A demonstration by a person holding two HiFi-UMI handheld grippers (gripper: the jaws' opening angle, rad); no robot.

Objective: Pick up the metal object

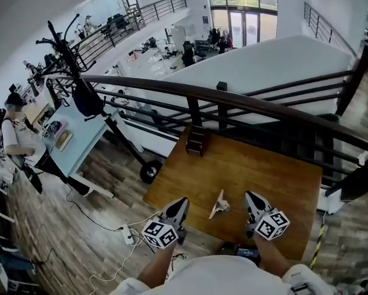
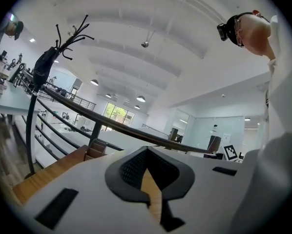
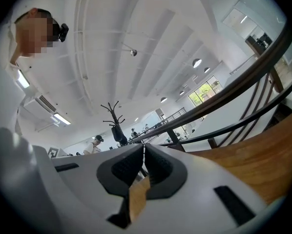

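A small pale metal object point(image 1: 219, 205) lies on the wooden table point(image 1: 264, 171) near its front edge, between my two grippers. My left gripper point(image 1: 181, 201) rests left of it at the table's front-left corner, its jaws shut with nothing between them point(image 2: 146, 152). My right gripper point(image 1: 251, 196) sits to the object's right, also shut and empty point(image 3: 144, 147). Neither touches the object. Both gripper views point upward at the ceiling and railing, so the metal object does not show in them.
A small dark wooden rack point(image 1: 197, 141) stands at the table's far edge against a black railing point(image 1: 245, 103). A coat stand point(image 1: 79, 72) rises on the left. A white power strip point(image 1: 128, 234) and cable lie on the floor by the front-left corner.
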